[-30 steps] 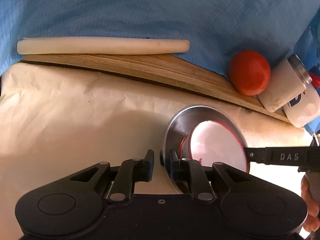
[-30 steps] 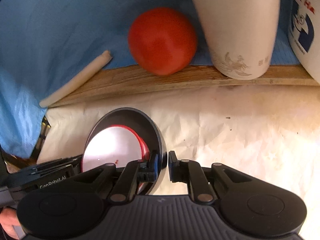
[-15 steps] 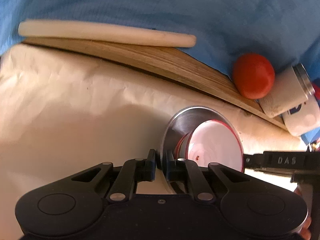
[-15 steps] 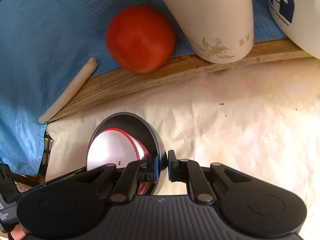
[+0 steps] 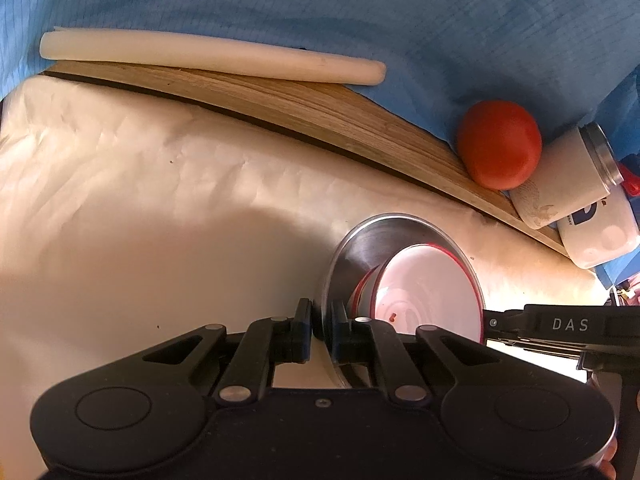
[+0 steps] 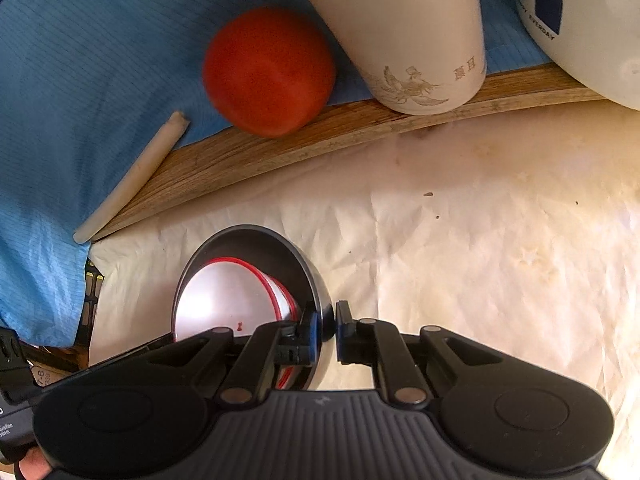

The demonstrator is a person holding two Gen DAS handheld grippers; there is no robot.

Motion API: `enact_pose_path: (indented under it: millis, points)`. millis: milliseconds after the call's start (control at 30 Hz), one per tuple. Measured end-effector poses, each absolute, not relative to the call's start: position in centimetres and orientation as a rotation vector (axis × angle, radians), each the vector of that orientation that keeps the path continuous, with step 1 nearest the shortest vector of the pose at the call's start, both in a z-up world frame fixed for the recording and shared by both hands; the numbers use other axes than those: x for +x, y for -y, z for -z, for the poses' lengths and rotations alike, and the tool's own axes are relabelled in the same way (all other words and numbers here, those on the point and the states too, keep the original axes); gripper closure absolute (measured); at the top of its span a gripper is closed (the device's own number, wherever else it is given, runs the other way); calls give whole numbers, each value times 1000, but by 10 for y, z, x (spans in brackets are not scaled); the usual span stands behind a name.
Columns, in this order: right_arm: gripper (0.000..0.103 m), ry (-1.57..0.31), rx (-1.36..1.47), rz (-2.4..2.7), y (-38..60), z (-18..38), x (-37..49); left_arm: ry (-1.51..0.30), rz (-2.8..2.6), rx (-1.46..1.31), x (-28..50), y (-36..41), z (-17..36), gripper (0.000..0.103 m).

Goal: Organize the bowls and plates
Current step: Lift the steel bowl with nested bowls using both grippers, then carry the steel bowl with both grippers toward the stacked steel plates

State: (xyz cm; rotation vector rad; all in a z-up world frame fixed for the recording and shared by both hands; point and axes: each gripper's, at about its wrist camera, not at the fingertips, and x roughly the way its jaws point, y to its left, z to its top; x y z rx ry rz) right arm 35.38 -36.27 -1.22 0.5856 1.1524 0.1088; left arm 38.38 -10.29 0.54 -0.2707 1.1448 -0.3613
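My left tool (image 5: 320, 330) is clamped on the rim of the steel bowl (image 5: 360, 240); my right tool (image 6: 327, 328) is clamped on the opposite rim of the same bowl (image 6: 296, 256). The bowl is brushed metal, tipped on edge, held between both tools above the paper-covered surface (image 5: 140, 208). Nested inside it sits a white bowl with a red rim (image 5: 428, 292), glossy, with a small red mark near its centre (image 6: 224, 304). Beyond the paper: wooden board (image 5: 300, 104), white stick (image 5: 208, 56), tomato (image 6: 268, 72), beige tumbler (image 6: 408, 32), white mug with blue print (image 6: 580, 24), all against blue cloth (image 5: 360, 8).
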Motion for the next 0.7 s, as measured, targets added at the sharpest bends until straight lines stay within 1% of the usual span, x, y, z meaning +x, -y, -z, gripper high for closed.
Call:
enact_pose_path:
  millis: [700]
  points:
    - [93, -1128, 567, -112, 359, -1, 346, -1121, 377, -275, 373, 100, -18, 96]
